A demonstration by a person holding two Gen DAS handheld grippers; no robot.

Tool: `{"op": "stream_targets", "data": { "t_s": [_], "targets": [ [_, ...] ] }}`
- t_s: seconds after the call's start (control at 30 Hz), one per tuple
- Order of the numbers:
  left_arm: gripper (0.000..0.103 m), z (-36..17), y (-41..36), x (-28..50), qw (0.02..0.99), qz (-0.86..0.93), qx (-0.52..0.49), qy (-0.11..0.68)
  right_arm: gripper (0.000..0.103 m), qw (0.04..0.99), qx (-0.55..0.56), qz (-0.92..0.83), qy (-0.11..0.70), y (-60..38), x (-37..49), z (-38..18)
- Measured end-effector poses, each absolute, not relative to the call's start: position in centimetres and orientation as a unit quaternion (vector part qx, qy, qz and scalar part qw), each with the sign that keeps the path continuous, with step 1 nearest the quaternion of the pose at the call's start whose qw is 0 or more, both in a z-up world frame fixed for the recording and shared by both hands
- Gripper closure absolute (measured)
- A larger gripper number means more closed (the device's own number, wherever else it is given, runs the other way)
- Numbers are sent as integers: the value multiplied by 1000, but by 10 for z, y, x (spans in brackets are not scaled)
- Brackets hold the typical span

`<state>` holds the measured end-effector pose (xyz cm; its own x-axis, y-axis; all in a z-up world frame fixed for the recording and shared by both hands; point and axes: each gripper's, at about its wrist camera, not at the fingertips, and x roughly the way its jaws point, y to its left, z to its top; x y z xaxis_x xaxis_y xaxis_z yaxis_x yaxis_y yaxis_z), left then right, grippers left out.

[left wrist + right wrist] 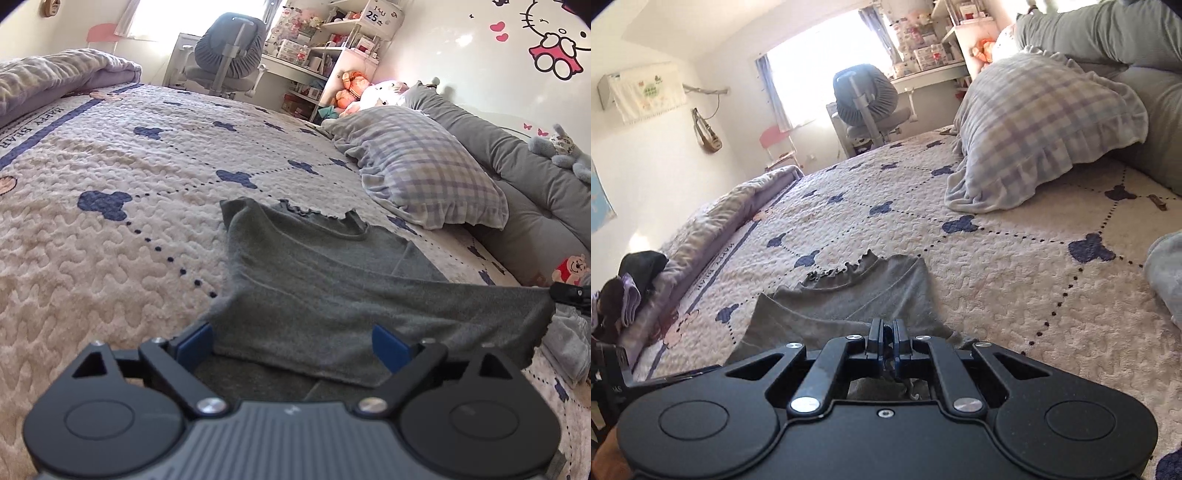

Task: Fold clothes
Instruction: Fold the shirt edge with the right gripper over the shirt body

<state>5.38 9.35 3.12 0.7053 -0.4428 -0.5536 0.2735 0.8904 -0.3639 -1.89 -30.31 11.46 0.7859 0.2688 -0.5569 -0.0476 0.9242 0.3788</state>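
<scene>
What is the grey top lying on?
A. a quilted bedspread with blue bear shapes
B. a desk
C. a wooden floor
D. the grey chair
A: the grey top is spread on the quilted bedspread, white with dark blue bear shapes and dotted lines; the desk and chair stand far behind it.

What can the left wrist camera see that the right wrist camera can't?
Only the left wrist view shows the cat sticker on the wall and the open left gripper. Only the right wrist view shows the hanging bag and the right gripper shut on the grey shirt. Both show that shirt, the checked pillow, the desk chair and the quilted bedspread.
</scene>
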Motion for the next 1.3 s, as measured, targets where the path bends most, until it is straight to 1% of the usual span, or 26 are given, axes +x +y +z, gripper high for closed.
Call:
{"op": "stream_targets", "data": {
  "t_s": [0.17,0.23,0.33,0.43,0.5,0.53,0.57,0.63,0.8,0.9,0.93,0.97,1.0,1.1,1.2,1.23,1.27,1.3],
  "targets": [
    [9,36,95,52,915,-196,-130,328,98,919,179,89,340,-304,-20,100],
    [9,40,95,49,915,-203,-134,321,97,912,197,90,350,-306,-18,90],
    [9,41,93,48,914,-211,-132,320,95,900,220,74,369,-312,-17,75],
    [9,36,90,51,913,-199,-126,332,92,894,220,42,388,-321,-15,59],
    [9,33,93,54,913,-189,-129,339,86,889,221,31,401,-328,-17,46],
    [9,32,94,55,912,-185,-131,340,77,885,223,28,408,-331,-18,40],
    [9,32,95,55,913,-183,-132,340,70,882,226,27,414,-334,-19,34],
    [9,33,95,54,919,-168,-121,336,68,881,230,28,413,-337,-25,26],
    [12,35,90,53,929,-149,-82,330,68,890,212,30,403,-328,-34,27],
    [30,33,90,54,931,-135,-69,333,68,902,192,16,385,-317,-39,36],
    [33,33,90,55,931,-129,-65,335,68,909,179,12,377,-313,-42,39],
    [40,32,91,55,931,-123,-64,336,68,914,168,14,369,-308,-44,41],
    [43,32,92,56,932,-118,-65,337,68,917,160,16,364,-304,-45,43],
    [49,31,94,56,934,-105,-61,337,69,904,173,33,390,-297,-39,37],
    [49,33,95,56,935,-94,-54,337,68,895,191,20,402,-293,-35,28],
    [49,33,96,56,935,-94,-56,337,69,895,191,25,401,-291,-36,27],
    [49,33,98,56,934,-94,-63,338,79,896,188,31,401,-288,-37,27],
    [49,33,100,57,934,-95,-71,338,86,897,187,35,399,-286,-38,28]
  ]
}}
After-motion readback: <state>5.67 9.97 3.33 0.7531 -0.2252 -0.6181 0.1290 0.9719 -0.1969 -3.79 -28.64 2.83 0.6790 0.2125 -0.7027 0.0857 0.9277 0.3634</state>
